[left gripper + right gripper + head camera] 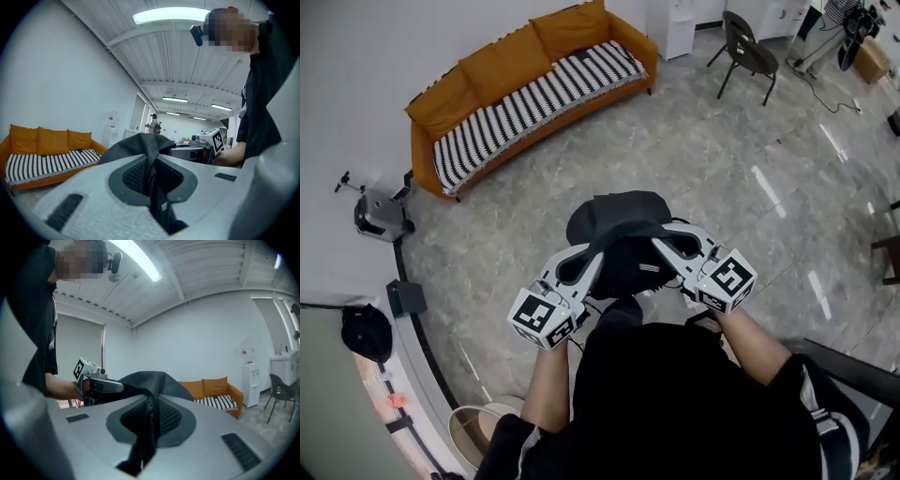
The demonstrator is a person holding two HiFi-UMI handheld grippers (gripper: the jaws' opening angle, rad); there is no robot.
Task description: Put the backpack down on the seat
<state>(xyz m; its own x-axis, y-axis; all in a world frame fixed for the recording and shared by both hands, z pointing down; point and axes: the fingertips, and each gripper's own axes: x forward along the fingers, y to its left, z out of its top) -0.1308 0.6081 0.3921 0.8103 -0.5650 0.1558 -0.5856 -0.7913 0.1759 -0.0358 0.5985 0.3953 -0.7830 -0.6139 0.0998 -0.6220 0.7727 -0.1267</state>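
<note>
So, both your tongs are clamped shut on the backpack's (617, 234) black fabric, left gripper (592, 255) and right gripper (664, 246) either side, with the bag slung between them over the floor (694, 169). The orange sofa (502, 61) sits well ahead on your left (the black chair (748, 54) is off right), and nothing blocks the way.

A black fabric backpack (617, 239) hangs in the air by its straps, well apart from the orange sofa (492, 66) with a striped seat cover
</note>
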